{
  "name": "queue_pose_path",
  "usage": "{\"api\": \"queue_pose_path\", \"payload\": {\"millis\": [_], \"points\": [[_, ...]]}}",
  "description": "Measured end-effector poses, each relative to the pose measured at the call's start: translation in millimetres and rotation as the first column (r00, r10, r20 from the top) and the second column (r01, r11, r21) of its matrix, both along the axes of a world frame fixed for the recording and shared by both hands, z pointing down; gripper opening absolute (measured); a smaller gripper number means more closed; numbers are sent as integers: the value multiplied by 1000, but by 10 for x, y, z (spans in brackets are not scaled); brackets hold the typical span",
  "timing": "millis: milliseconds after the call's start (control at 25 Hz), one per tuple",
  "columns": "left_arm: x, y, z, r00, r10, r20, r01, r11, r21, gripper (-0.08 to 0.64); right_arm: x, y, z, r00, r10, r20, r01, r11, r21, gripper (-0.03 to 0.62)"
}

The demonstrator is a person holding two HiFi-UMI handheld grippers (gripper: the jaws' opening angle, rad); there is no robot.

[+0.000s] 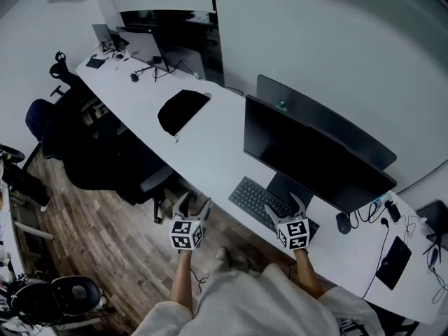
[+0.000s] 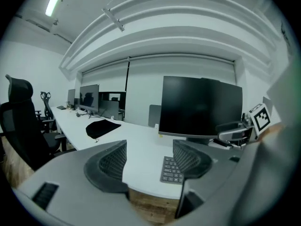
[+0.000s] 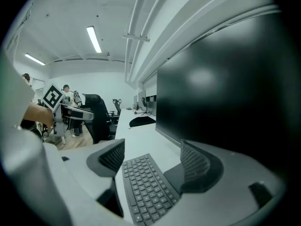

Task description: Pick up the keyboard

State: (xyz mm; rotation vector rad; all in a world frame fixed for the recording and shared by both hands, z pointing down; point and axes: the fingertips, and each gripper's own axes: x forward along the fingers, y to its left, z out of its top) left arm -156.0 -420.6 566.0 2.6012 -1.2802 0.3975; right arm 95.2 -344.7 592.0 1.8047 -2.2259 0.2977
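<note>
The keyboard [image 1: 268,201] is lying flat on the white bench [image 1: 210,149], close to its front edge and running along it, just at 7 o'clock of the dark monitor [image 1: 308,156]. It is showing as a slim, low slab in dark grey or black, with rows of small flat keys and no visible markings at this size. Its far end is sitting against the foot of the monitor's stand.

The right gripper [image 1: 285,208] is hovering over the keyboard's right part, at about 4 o'clock of its middle. Its fingers are standing wide apart, released; in the right gripper view the key rows are running between and beneath them, and neither pad is pressing on the keys.

The left gripper [image 1: 195,205] is hanging off the bench's front edge, over the wooden floor [image 1: 119,243], at 9 o'clock of the keyboard. Its fingers are likewise spread and grasping nothing; in the left gripper view the bench edge and the keyboard's near end are showing beyond them.

A black mouse [image 1: 343,222] is resting at 3 o'clock of the keyboard, and a black cloth [image 1: 182,109] is lying well apart at 10 o'clock.
</note>
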Motion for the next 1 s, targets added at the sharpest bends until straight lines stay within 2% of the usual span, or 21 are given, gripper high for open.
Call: {"api": "queue_pose_path", "payload": {"millis": [200,400,640,1000], "points": [[545,-178,45,990,139,-1,-139,990,-5,305,421,174,36,991,136,-3,-136,991,-7,364],[1032,-368,173,955,296,-9,-296,955,-25,305,712,387,115,955,297,-7,-297,954,-27,362],[1454,-574,273,897,443,-9,-443,895,-52,305,966,575,169,884,467,-10,-466,883,-48,362],[1765,-810,419,811,585,-11,-584,807,-86,305,1088,891,226,758,651,-30,-651,755,-79,362]]}}
